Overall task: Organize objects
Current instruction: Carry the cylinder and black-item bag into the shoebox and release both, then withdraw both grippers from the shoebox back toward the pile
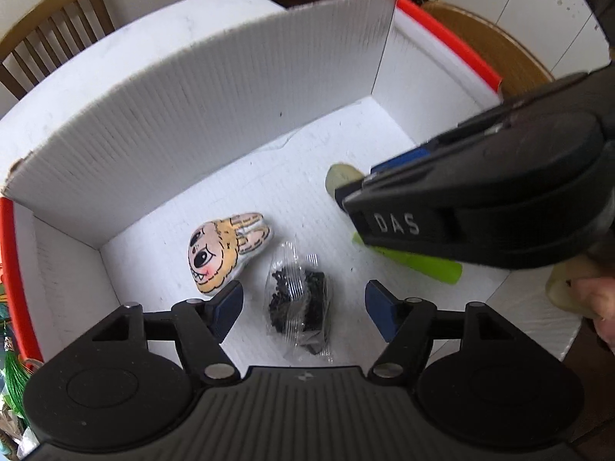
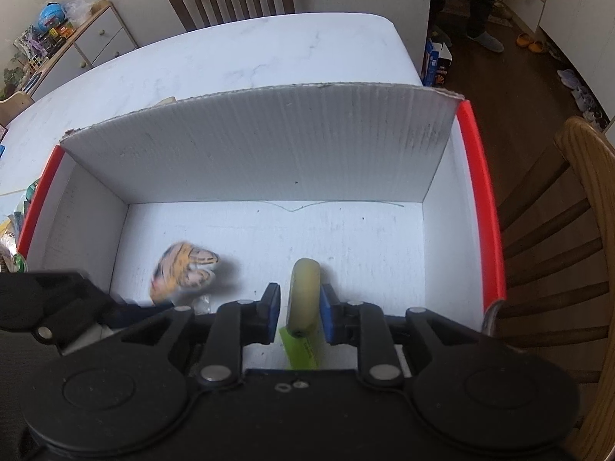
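We find the left gripper [image 1: 303, 303] released, its fingers [image 1: 230, 301] standing apart on either side of a clear packet of dark pieces [image 1: 298, 303] that lies on the floor of the white box [image 1: 230, 115], beside a small plush toy [image 1: 226, 253]. The right gripper [image 2: 298, 307] brackets a pale cylinder [image 2: 303, 296], whose long axis runs forward between the fingers over a green stick [image 2: 301, 349]. We cannot tell whether its pads still press the cylinder; the gaps look slight.

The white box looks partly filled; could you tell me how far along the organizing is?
Done: the cartoon plush and the clear bag of black bits lie in the white box, under the open left gripper. In hand: a yellowish roll between the right gripper pads. Left: colourful items outside the box's left wall.
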